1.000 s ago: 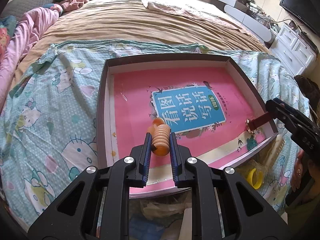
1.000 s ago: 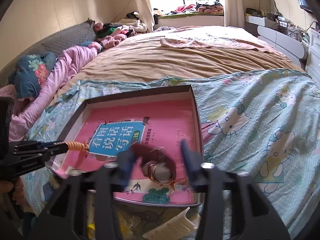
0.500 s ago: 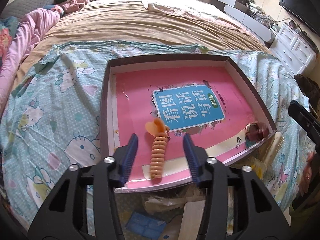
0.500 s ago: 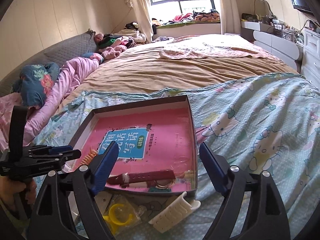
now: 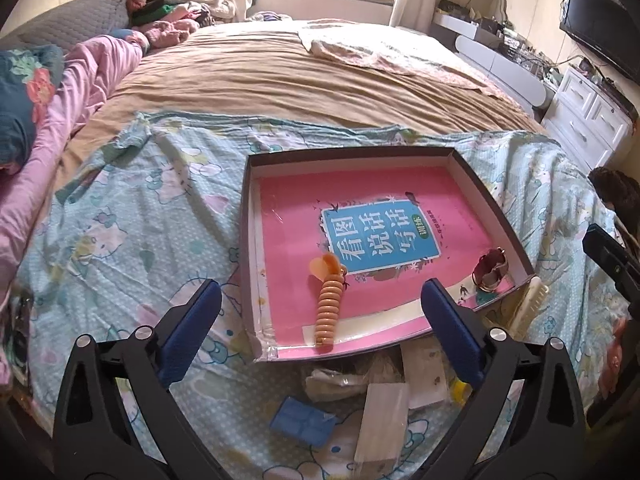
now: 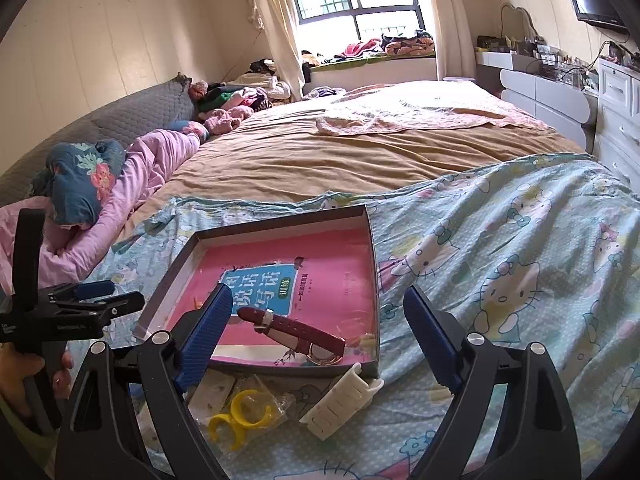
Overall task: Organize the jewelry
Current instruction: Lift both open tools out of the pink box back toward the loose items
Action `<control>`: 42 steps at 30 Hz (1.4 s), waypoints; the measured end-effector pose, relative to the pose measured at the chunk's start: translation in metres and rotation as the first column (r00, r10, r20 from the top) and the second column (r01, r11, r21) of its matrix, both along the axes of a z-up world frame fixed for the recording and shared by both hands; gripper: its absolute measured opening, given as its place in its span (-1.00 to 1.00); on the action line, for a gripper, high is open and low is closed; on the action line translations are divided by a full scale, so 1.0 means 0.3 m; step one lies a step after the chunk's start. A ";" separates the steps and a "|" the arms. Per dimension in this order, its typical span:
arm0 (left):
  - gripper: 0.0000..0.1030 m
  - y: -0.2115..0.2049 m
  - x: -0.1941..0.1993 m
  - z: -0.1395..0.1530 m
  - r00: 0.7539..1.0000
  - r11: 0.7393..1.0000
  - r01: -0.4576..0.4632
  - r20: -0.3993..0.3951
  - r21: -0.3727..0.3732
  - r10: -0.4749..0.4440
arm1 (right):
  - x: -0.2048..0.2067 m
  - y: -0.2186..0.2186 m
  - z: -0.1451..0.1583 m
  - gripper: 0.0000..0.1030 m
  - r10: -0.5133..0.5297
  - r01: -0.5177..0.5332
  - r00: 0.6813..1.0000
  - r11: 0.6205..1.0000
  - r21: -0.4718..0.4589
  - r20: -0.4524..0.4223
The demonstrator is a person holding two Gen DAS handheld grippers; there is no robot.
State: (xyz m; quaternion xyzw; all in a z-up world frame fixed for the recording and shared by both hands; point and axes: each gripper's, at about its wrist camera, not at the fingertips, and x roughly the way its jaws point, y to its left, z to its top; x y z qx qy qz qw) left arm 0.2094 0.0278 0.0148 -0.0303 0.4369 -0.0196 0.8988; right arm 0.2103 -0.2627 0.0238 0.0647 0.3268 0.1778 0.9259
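The left gripper (image 5: 320,316) stands wide, its jaws having just been opening, and holds nothing. Between and just ahead of its blue fingers (image 5: 192,332) lies the orange coiled hair tie (image 5: 330,308), lengthwise in the near part of the shallow box (image 5: 245,240), its near end almost at the box's front edge. No pad touches it. Ahead and to the right, in the box's near right corner, sits the wine-red watch (image 5: 490,274).

The right gripper (image 6: 318,328) is also spread wide and empty, its jaws having just been opening. The watch (image 6: 296,330) lies between and just beyond its fingers, strap stretched leftward, its round face close to the front wall of the box (image 6: 370,248). A pink book (image 6: 288,280) lines the box floor.

Nearer than the box, on the cartoon-cat sheet (image 6: 500,280), lie a yellow ring (image 6: 240,414) in a clear bag, a white comb-like clip (image 6: 344,400) touching the box's front corner, and, below the left gripper, a blue case (image 5: 302,422) and pale cards (image 5: 382,420). To the right of the box the sheet is bare; beyond it the tan blanket (image 6: 320,156) stretches open. The left gripper shows at the far left of the right wrist view, held by a hand (image 6: 16,376).
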 end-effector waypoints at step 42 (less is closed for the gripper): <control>0.81 0.104 -0.265 -0.060 0.997 0.997 -0.073 -0.003 0.023 0.073 | -0.279 0.176 -0.043 0.80 0.192 -0.197 0.979 0.978 -0.074 -0.076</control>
